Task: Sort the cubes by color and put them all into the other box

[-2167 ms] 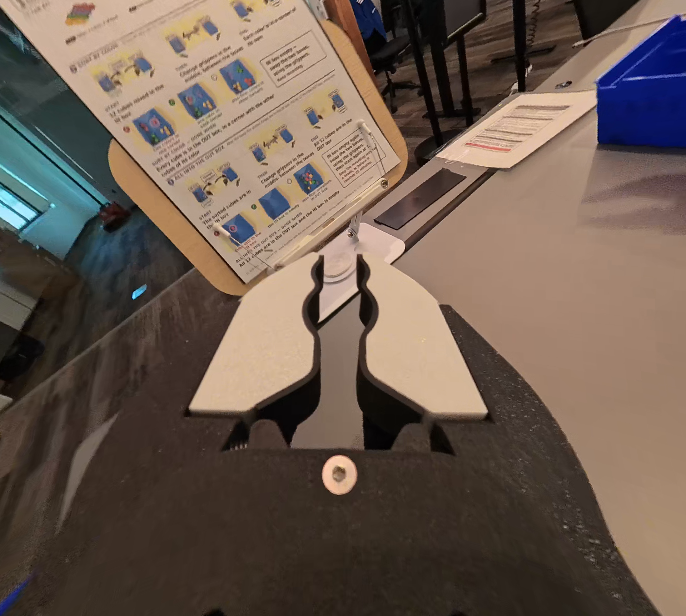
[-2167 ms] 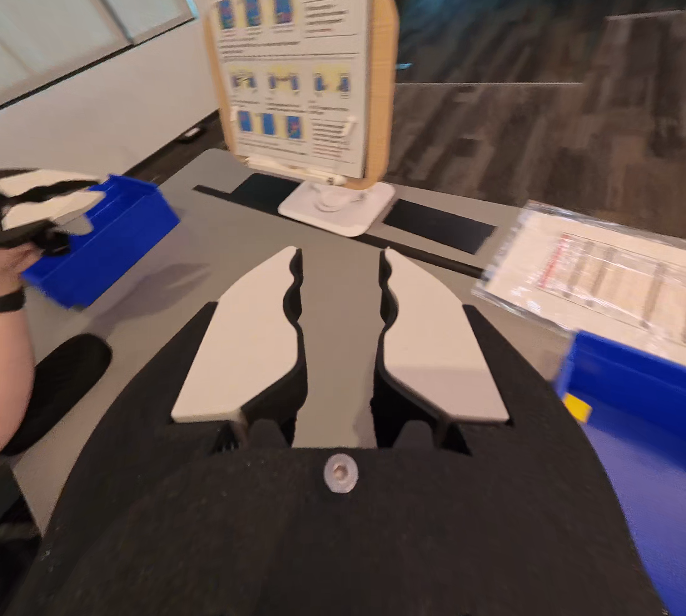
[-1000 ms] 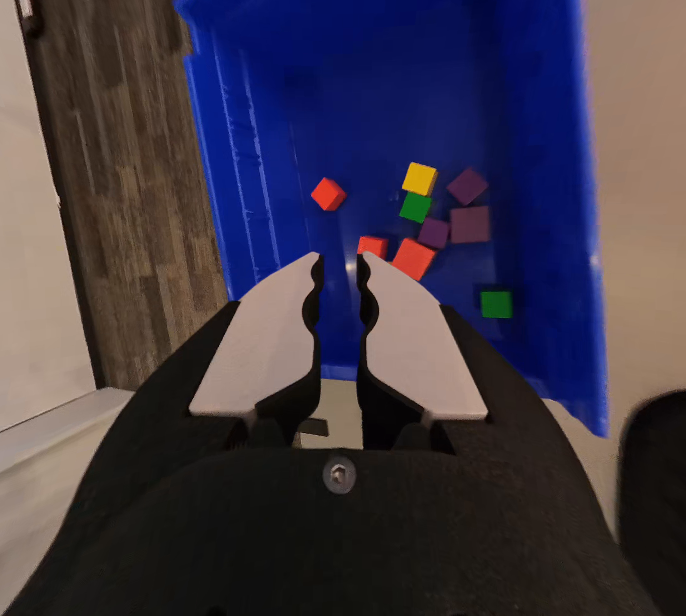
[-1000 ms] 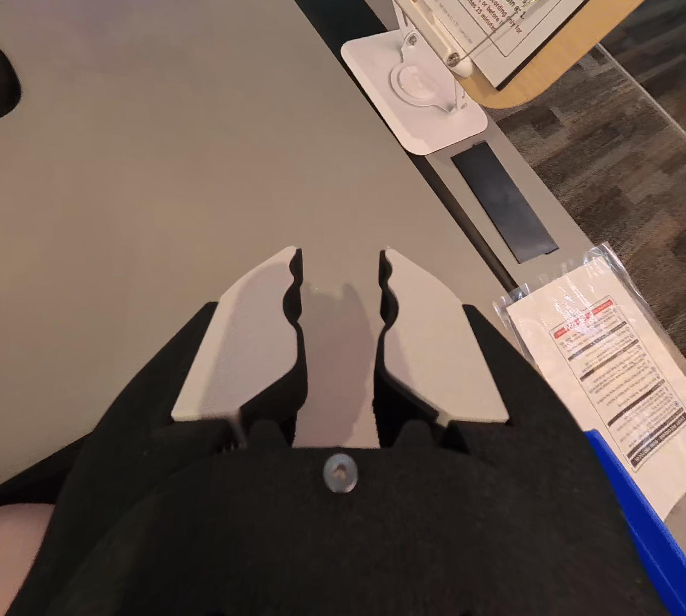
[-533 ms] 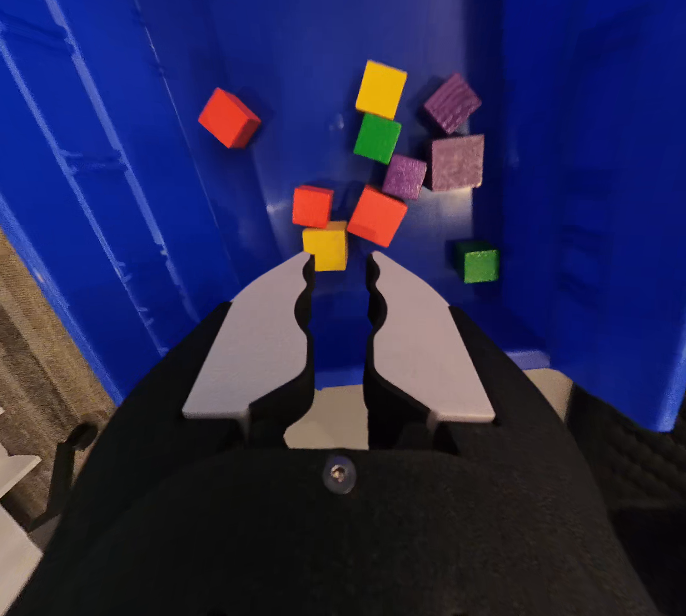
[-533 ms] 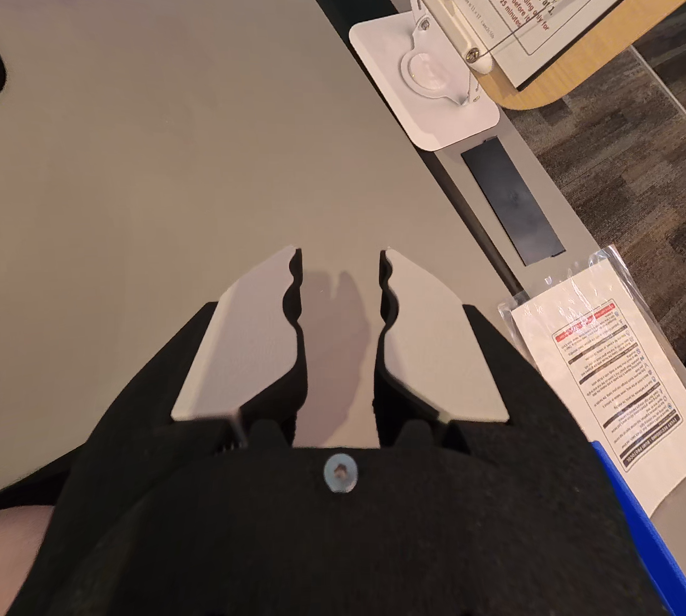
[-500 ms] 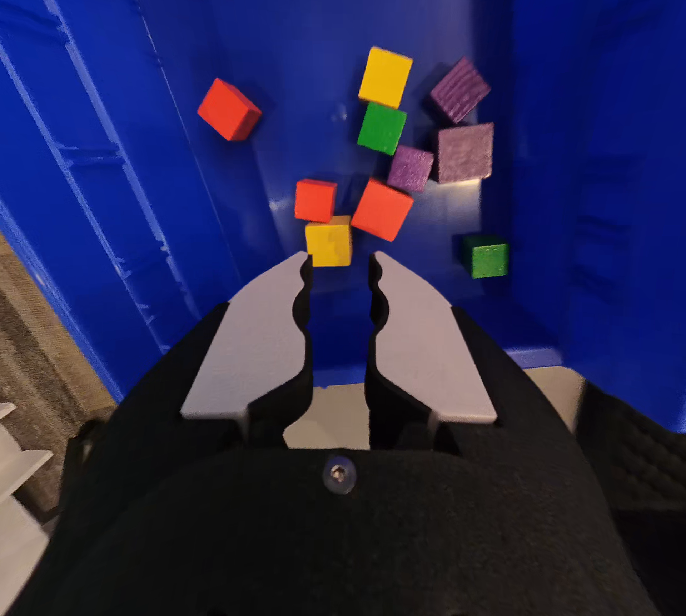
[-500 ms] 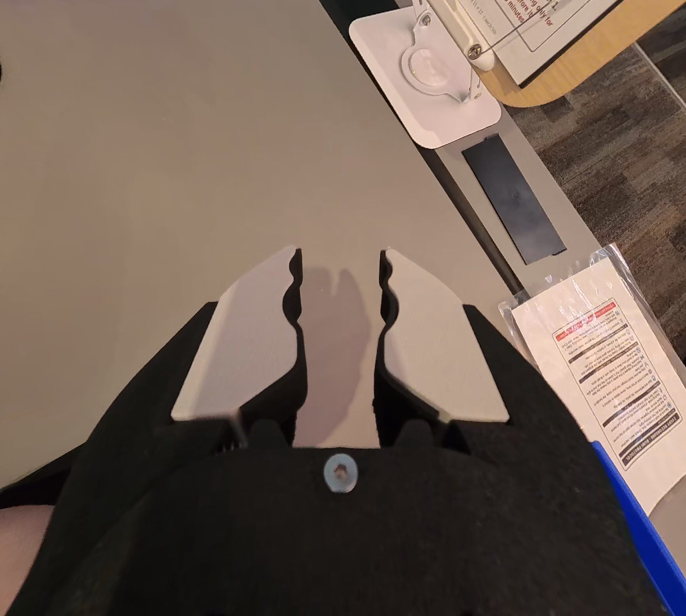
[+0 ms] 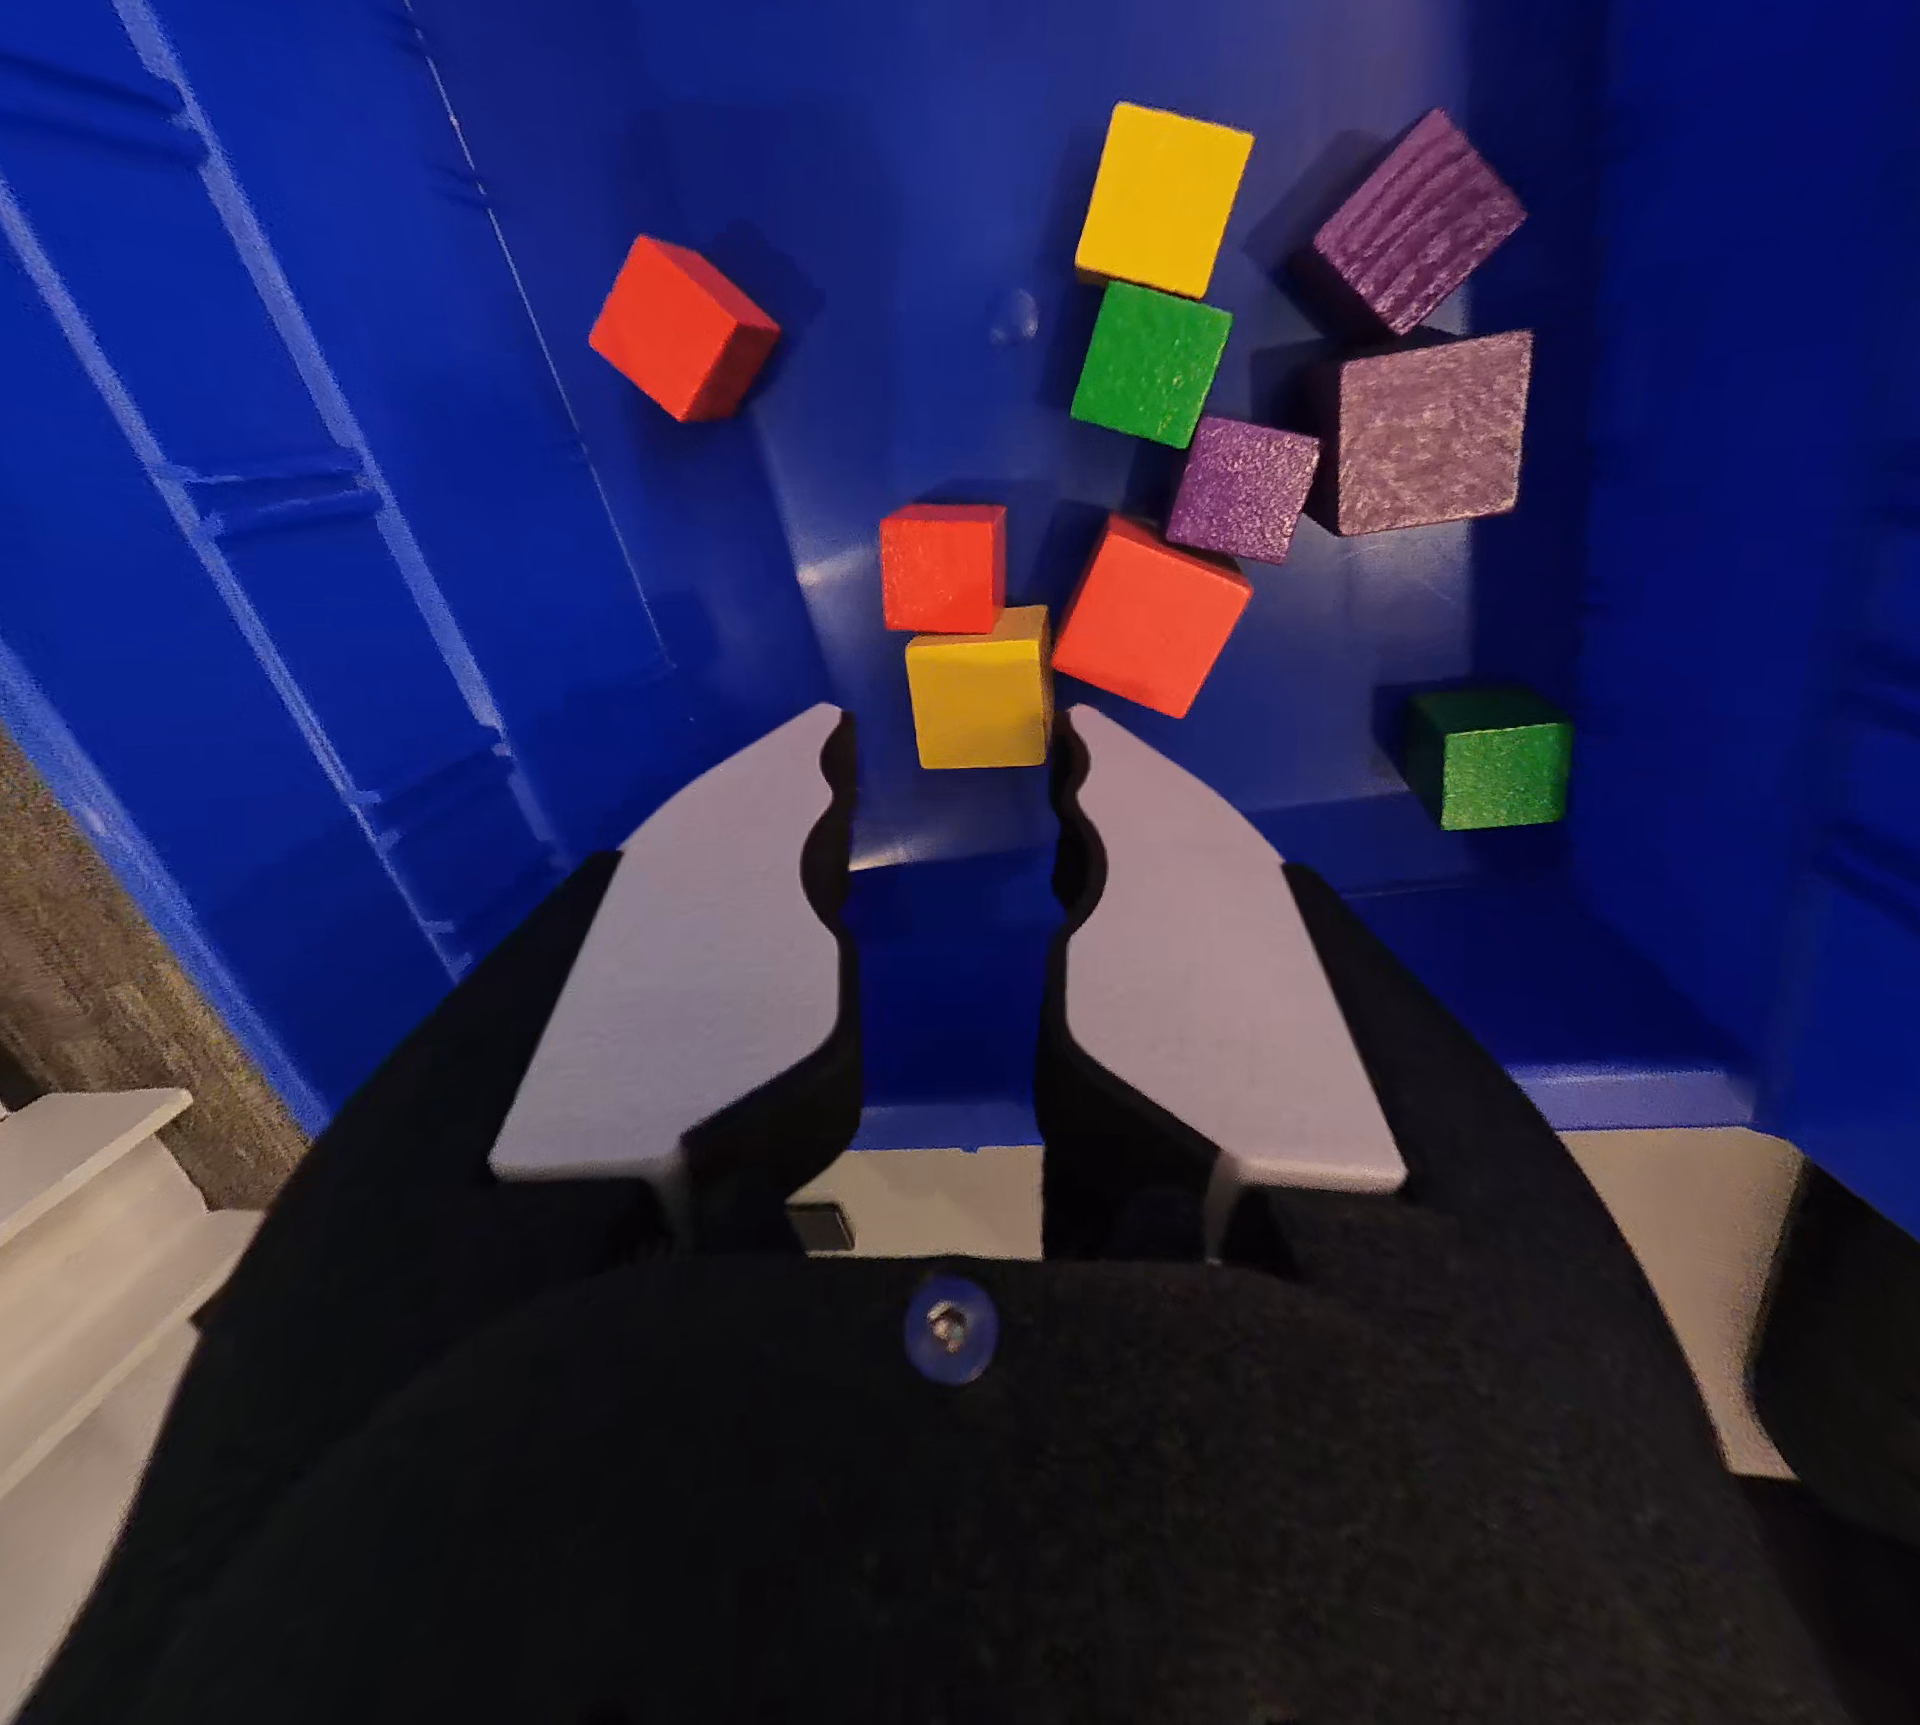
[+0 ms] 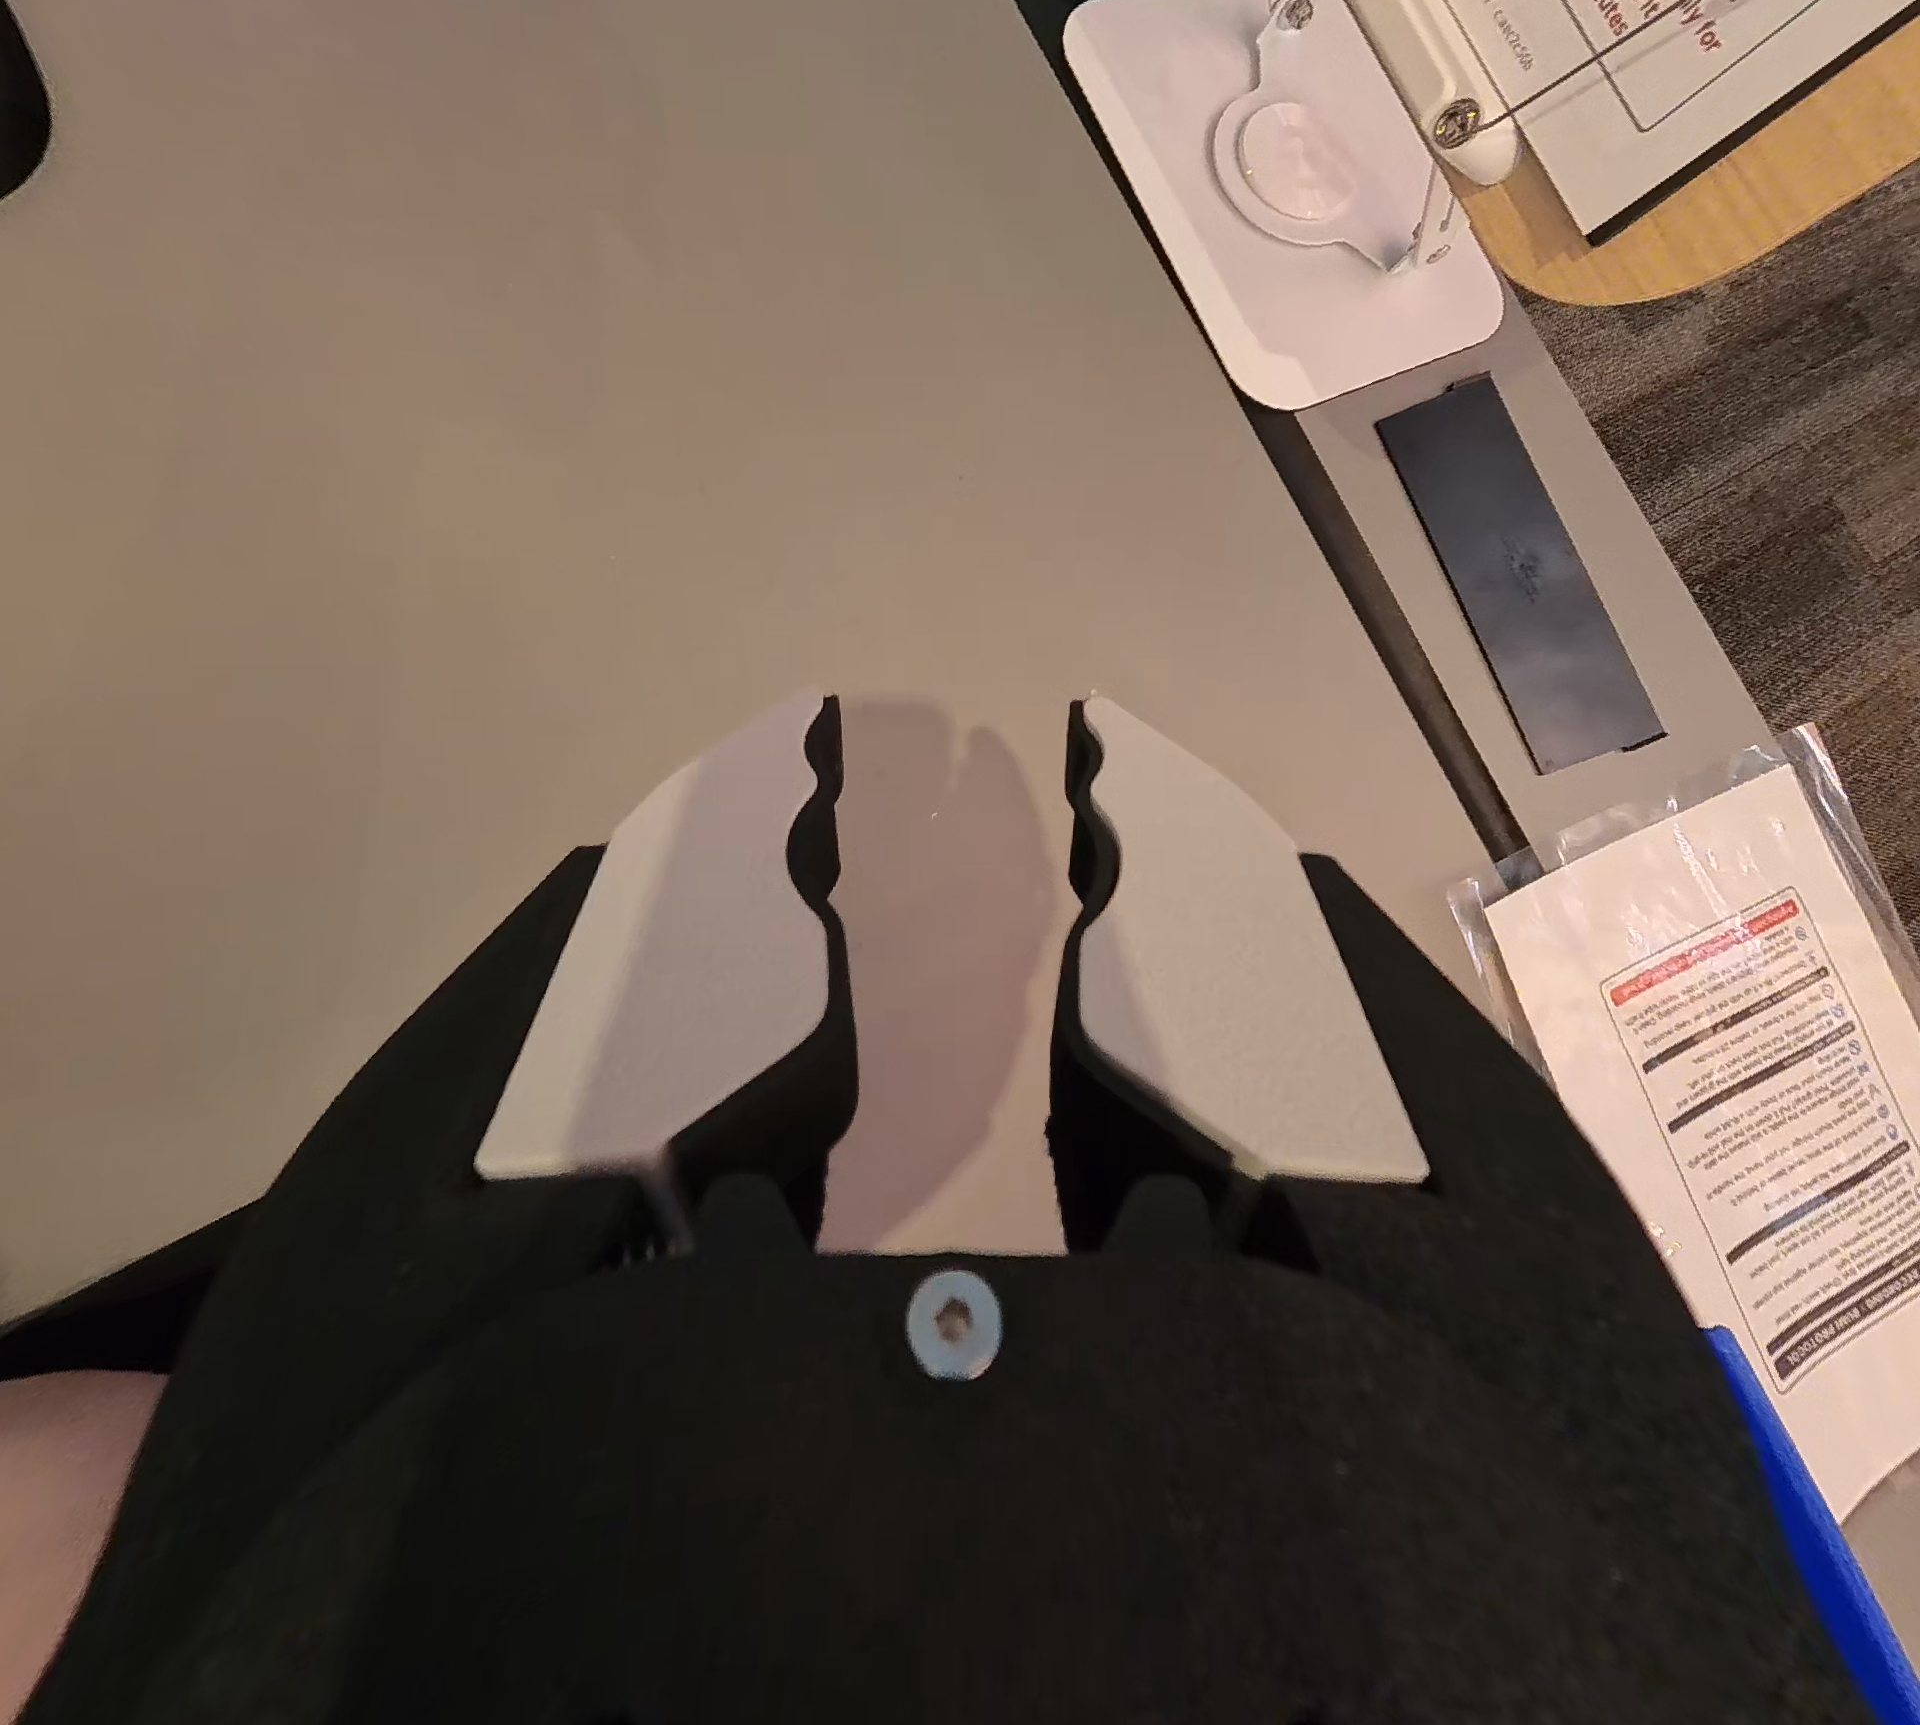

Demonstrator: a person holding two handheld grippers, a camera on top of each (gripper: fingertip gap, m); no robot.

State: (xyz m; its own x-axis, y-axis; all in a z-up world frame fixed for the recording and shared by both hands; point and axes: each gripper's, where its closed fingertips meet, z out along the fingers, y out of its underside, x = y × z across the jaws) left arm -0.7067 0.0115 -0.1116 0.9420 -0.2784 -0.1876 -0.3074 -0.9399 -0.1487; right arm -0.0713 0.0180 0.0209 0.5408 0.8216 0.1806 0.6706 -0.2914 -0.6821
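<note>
Blue box (image 9: 312,325) interior nearer now, left gripper (image 9: 951,719) empty, jaws parted before yellow cube (image 9: 977,688).

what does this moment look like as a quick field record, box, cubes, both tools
box: blue box, cubes on its floor
cubes: three red, three purple, two yellow, two green
left tool: left tool open, tips either side of the near yellow cube, not gripping it
touching: that cube meets a small red cube
right tool: right tool open, empty, over bare grey table

Each gripper (image 9: 951,719) (image 10: 951,709) has pale grey wavy-edged fingers (image 9: 717,927), black felt-like body, one silver screw (image 9: 949,1330).
</note>
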